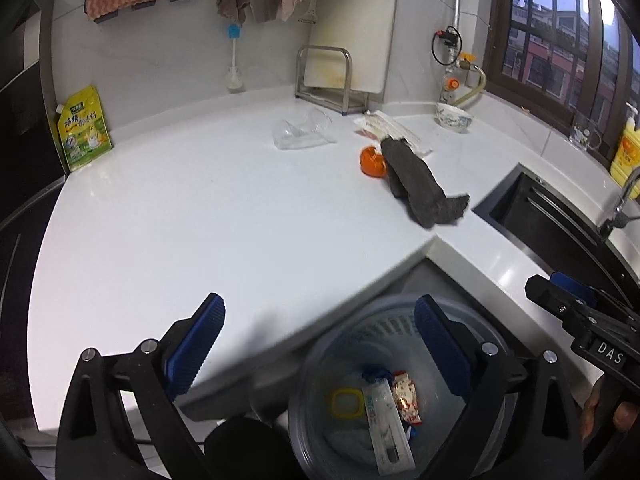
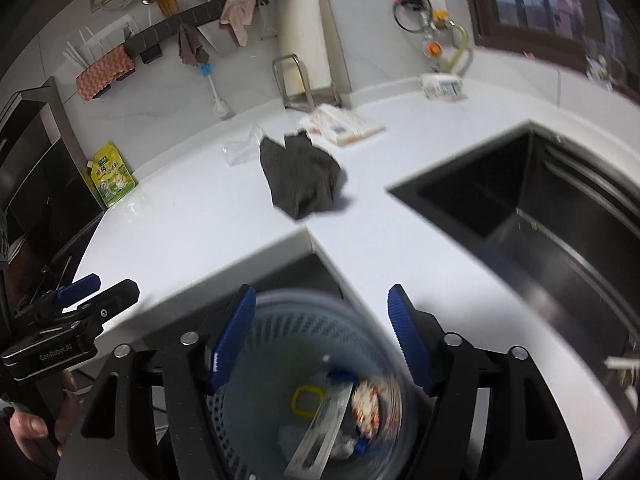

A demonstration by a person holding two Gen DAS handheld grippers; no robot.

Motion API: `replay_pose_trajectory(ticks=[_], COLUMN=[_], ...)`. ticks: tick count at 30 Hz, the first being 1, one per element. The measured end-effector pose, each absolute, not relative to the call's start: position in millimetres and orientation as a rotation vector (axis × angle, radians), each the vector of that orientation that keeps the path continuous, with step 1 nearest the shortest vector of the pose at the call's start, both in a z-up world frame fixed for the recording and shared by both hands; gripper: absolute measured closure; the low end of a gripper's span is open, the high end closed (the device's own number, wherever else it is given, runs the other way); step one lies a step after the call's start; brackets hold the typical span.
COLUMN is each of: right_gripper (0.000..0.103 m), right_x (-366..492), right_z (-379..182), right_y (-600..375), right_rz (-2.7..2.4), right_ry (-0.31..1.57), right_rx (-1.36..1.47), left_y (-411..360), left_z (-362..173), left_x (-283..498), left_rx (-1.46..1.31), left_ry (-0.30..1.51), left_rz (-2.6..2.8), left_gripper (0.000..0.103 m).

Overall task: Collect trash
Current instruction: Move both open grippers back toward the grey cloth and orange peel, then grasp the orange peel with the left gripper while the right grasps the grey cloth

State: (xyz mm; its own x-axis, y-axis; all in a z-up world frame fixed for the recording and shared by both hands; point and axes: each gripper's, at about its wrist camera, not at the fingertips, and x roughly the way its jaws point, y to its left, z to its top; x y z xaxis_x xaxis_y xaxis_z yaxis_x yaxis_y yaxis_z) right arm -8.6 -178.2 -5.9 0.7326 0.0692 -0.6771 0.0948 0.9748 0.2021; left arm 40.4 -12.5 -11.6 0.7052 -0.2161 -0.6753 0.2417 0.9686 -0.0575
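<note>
Both tongs, left (image 1: 320,344) and right (image 2: 322,336), are held wide apart and empty above the trash bin (image 2: 256,412), set below the bench's inner corner; wrappers (image 1: 406,398) are seen inside. Further back on the bench (image 1: 200,216), a dark rag (image 1: 420,184), orange peel (image 1: 372,161) and clear plastic (image 1: 302,130) are noted.

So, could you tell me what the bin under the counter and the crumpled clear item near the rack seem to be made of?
The bin looks like translucent grey-blue plastic: its wall is perforated in a moulded grid and light passes through. The clear item appears to be thin, glossy, transparent plastic, since the white countertop shows through and its creases glint; glass seems unlikely.
</note>
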Motion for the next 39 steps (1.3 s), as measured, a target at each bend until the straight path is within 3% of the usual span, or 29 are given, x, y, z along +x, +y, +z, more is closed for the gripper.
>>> replay_pose_trajectory(ticks=[15,25,27,29,32,39], right_gripper=[0.035,0.035,0.048,0.054,0.076,0.079], right_x=[145.1,181.1,180.8,180.5,178.6,171.9], right_z=[-19.1,-47.0,-46.3,-44.3,-39.8,-22.4], right_y=[-152.7,-155.8,-161.2,-165.6,-172.1,-201.4], right_rz=[0.031,-0.017,-0.012,-0.001,0.019,-0.011], right_ry=[0.821,0.851,0.845,0.843,0.840,0.798], right_rx=[0.018,-0.013,0.009,0.027,0.065,0.131], left_y=[-8.8,-7.9,-11.1,-16.5,-27.4,-65.2], left_z=[-5.2,-19.1,-19.9,-19.7,-19.0,-22.4], left_x=[136.5,167.0,170.4,172.4,175.7,196.5], left_rx=[0.011,0.002,0.000,0.001,0.004,0.011], left_ry=[0.744,0.777,0.780,0.778,0.776,0.796], left_rz=[-0.204,-0.186,-0.191,-0.197,-0.212,-0.257], left_gripper=[0.008,0.008,0.008,0.008,0.008,0.008])
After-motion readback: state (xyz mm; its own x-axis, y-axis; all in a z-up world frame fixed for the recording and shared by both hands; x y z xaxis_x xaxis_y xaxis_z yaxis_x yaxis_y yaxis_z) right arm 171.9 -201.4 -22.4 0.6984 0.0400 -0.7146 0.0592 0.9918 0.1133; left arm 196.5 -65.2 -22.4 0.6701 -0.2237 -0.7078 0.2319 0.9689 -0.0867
